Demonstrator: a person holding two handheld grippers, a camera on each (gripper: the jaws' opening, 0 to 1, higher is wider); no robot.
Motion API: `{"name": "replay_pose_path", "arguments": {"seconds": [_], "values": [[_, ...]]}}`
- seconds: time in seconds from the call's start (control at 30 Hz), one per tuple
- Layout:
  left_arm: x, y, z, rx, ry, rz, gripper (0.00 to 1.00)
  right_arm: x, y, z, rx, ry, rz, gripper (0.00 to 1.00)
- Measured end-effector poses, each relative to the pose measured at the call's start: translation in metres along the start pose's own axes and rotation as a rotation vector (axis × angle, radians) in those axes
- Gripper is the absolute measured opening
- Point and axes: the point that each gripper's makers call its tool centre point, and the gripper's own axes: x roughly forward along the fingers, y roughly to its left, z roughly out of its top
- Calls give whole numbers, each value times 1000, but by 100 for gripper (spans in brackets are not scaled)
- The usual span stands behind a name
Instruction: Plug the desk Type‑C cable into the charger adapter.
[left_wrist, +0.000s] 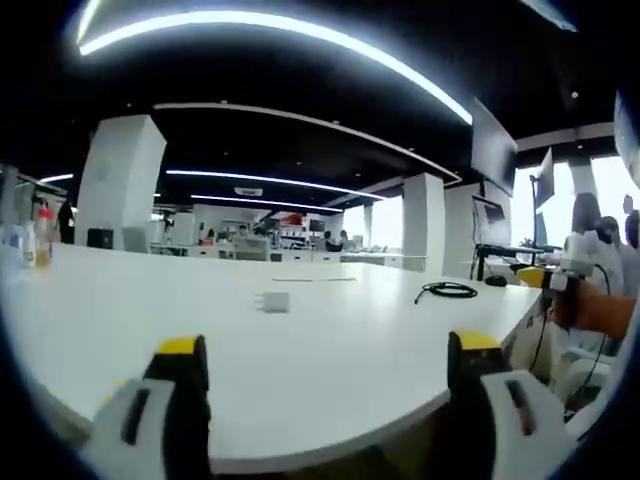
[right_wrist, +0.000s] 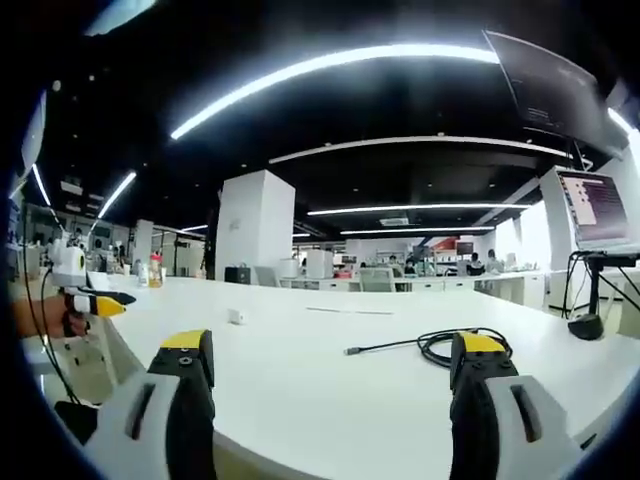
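White desk (left_wrist: 330, 350) under curved ceiling lights (left_wrist: 280, 28)

White table (left_wrist: 330, 340) with adapter (left_wrist: 272, 301), cable (left_wrist: 447, 290)

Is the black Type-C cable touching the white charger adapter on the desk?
Apart. In the left gripper view, bare white desk lies between the charger adapter and the coiled cable. The right gripper view also shows the cable's plug end lying free.

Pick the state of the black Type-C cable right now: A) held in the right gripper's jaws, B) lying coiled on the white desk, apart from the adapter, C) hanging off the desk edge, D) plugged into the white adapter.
B: the cable lies coiled on the desk, its plug end free, well apart from the adapter; the right gripper stands open and empty.
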Motion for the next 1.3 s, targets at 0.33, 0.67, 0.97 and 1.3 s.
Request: {"name": "replay_pose_path", "arguments": {"seconds": [0.33,0.67,0.97,1.3], "values": [[3,4,-1,-1,4,7,100,0,-3,-1,-3,3,-6,100],[1,4,-3,0,7,11,100,0,-1,-5,-1,15,-3,100],[3,6,-4,8,13,8,100,1,0,-6,-2,21,0,100],[6,6,-7,0,23,3,100,2,0,-11,7,39,-6,100]]}}
